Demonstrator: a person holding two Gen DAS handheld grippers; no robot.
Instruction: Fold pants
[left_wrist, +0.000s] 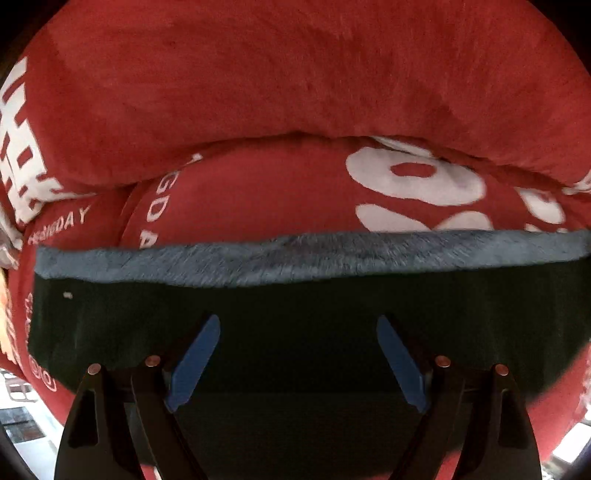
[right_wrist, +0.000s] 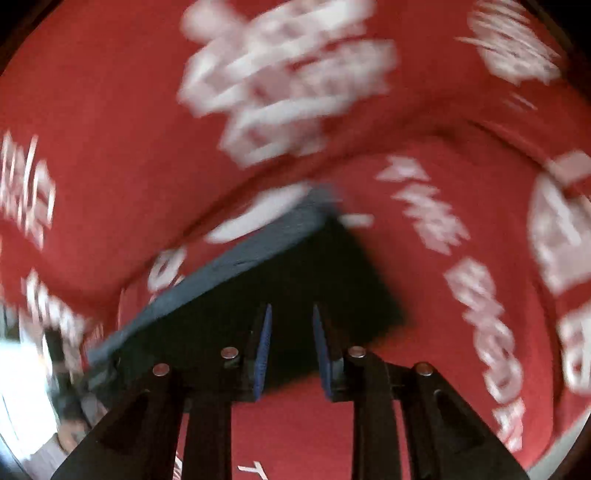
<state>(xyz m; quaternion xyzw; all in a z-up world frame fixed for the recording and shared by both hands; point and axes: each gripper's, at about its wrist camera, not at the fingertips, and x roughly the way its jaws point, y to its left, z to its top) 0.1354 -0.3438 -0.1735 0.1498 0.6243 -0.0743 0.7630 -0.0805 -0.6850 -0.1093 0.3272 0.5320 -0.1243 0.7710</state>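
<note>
Below the left tool (left_wrist: 298, 325) lie the pants (left_wrist: 295, 354), a dark, nearly black folded piece with a fuzzy blue-grey band (left_wrist: 280, 258) along its far edge. From the left wrist, the long axis of the pants runs from side to side across the picture, and the band edge faces away from the camera. The left tool is spread wide, its 2 blue pads (left_wrist: 194, 360) well apart above the dark cloth; whether they touch it I cannot tell.

Under the pants is a red plush cloth (left_wrist: 295, 74) printed with white lettering, which fills almost all of both views. A thick fold of this red cloth (left_wrist: 258, 125) rises just beyond the blue-grey band and crosses the picture parallel to it.

From the right wrist, much blurred, the pants (right_wrist: 295, 280) show 1 corner pointing away from the camera, with the band (right_wrist: 229, 266) running diagonally from lower left to upper middle. The right tool (right_wrist: 291, 314) is narrowed to a small gap, its 2 pads (right_wrist: 264, 350) just over the near edge of the dark cloth, with nothing visibly gripped between them. The red cloth (right_wrist: 110, 110) surrounds the corner on every side.
</note>
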